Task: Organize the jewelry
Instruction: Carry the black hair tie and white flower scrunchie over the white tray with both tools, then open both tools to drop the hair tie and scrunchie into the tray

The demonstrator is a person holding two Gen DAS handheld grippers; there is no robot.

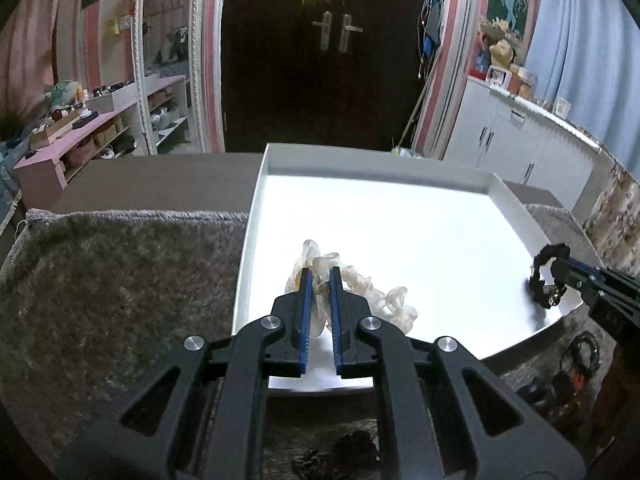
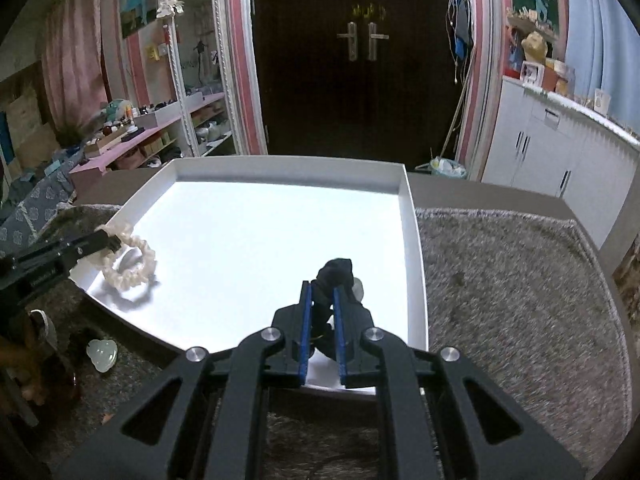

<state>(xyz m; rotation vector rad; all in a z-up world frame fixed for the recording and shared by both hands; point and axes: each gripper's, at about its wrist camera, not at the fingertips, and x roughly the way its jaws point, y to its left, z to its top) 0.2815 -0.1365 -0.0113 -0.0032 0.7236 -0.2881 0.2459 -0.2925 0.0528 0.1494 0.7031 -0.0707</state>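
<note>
Scrunchies are pinched in both jaws: the cream scrunchie (image 1: 352, 288) by the left gripper (image 1: 320, 276), the black scrunchie (image 2: 334, 270) by the right gripper (image 2: 320, 290), both low over the white tray (image 2: 288, 168). Soft fabric may snag the jaws on release. Dark items at the lower right of the left view stay unreadable.

The middle and far half of the shallow white rectangular tray (image 2: 412, 240) lie bare, open room for me to pass. Its low raised rim walls every side. At its near left the cream ruffled fabric scrunchie (image 1: 360, 288) pinched in my left gripper (image 1: 320, 276) takes up space; at near right, the black scrunchie (image 2: 334, 270) clamped in my right gripper (image 2: 320, 290). Shaggy grey rug (image 2: 520, 280) flanks the tray, open on both sides.
</note>
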